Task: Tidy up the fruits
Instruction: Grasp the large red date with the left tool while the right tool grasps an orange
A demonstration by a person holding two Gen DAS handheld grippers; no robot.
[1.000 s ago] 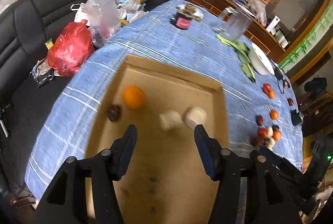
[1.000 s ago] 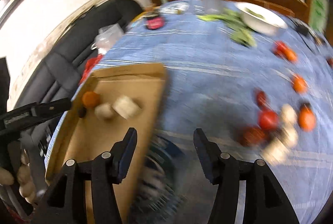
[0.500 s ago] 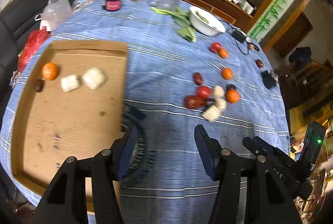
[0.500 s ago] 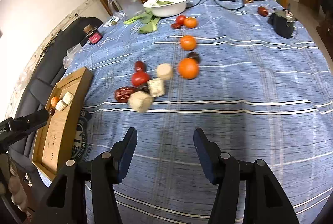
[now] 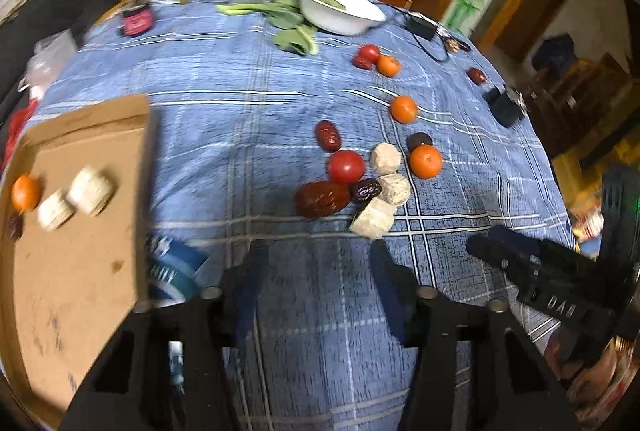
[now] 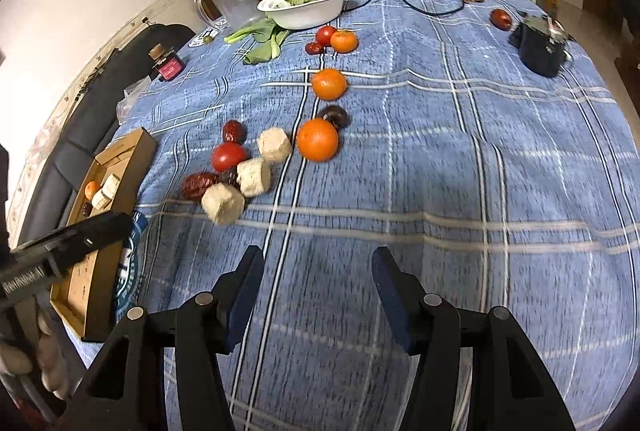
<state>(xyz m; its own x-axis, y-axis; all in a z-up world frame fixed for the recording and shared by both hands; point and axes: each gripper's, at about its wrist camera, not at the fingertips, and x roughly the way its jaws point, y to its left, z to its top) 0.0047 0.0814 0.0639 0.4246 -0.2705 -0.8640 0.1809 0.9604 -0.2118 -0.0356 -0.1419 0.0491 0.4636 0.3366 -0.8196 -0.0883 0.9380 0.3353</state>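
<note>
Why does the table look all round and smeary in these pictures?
Both views are fisheye, so the blue tablecloth bulges like a ball. The left wrist view is smeared by motion, most at the cardboard tray. The right wrist view is sharper on the orange, streaky near the tongs.

round orange tangerines [image 5: 425,161]: five, one in the cardboard tray [image 5: 72,271]
smooth red tomatoes [image 5: 346,167]: two
beige chunky blocks [image 5: 385,158]: five, two in the tray
white bowl [image 5: 340,13]: one
</note>
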